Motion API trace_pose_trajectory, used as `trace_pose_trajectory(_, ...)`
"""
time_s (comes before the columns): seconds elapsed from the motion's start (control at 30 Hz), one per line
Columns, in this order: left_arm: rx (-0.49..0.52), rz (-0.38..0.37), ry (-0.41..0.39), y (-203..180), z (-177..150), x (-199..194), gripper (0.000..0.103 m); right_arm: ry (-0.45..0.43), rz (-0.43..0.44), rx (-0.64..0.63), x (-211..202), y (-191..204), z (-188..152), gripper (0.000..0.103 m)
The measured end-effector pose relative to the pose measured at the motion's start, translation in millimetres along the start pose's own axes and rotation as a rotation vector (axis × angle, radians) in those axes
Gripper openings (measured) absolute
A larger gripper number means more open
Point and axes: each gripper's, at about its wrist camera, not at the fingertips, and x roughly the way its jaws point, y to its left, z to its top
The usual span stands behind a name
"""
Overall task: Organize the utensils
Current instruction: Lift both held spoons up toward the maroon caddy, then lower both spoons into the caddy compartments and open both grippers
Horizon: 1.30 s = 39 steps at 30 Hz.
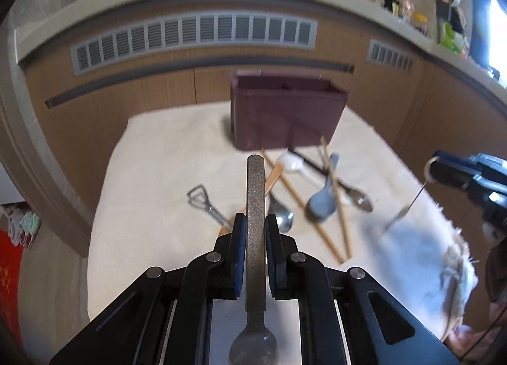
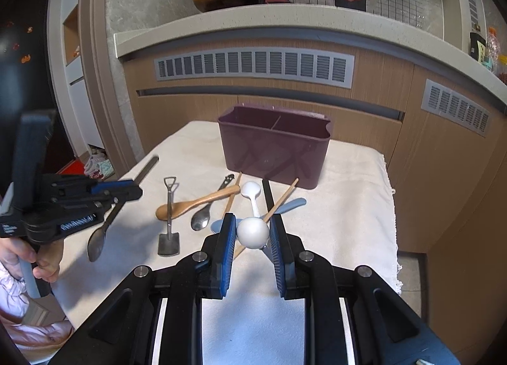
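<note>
A: We note the left gripper (image 1: 255, 232) clamped on a grey metal spoon (image 1: 255, 206), lifted over the cloth (image 1: 152, 175).

B: Our right gripper (image 2: 252, 232) straddles the white spoon (image 2: 252, 232), jaws apart. Chopsticks (image 2: 282, 197) cross beside it; the purple caddy (image 2: 275, 149) stands behind. Only the right view shows the caddy's divider.

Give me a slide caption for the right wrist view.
Right gripper open around white spoon; purple caddy waits behind.
</note>
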Motion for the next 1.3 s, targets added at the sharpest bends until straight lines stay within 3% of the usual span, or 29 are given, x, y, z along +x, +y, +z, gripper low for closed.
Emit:
trace_pose_trajectory(0.13,-0.01,-0.015,-0.136,-15,20,-33,0.012,-0.034,0.04,0.021,-17,-2,16,0.02)
trace_pose_trajectory(0.3,0.008,-0.051,-0.298,-31,74,-63,0.012,-0.162,0.066,0.002,-54,-9,82,0.02)
trace_pose_trajectory(0.4,0.023,-0.047,-0.464,-41,122,-83,0.012,-0.264,0.069,-0.001,-71,-17,129,0.02)
trace_pose_trajectory(0.5,-0.007,-0.041,-0.597,-40,161,-85,0.012,-0.299,0.087,0.034,-62,-34,164,0.02)
trace_pose_trajectory(0.63,-0.049,-0.034,-0.664,-28,195,-53,0.012,-0.282,0.116,0.078,-29,-54,181,0.02)
trace_pose_trajectory(0.73,-0.053,-0.01,-0.654,-24,210,-17,0.012,-0.252,0.144,0.111,4,-71,186,0.02)
trace_pose_trajectory(0.9,-0.078,-0.063,-0.577,-21,224,61,0.012,-0.201,0.18,0.151,58,-87,187,0.02)
trace_pose_trajectory(1.1,-0.063,-0.036,-0.46,-17,205,133,0.012,-0.115,0.211,0.196,118,-99,176,0.02)
trace_pose_trajectory(1.3,-0.103,-0.021,-0.391,-2,176,170,0.012,-0.026,0.205,0.246,158,-107,153,0.02)
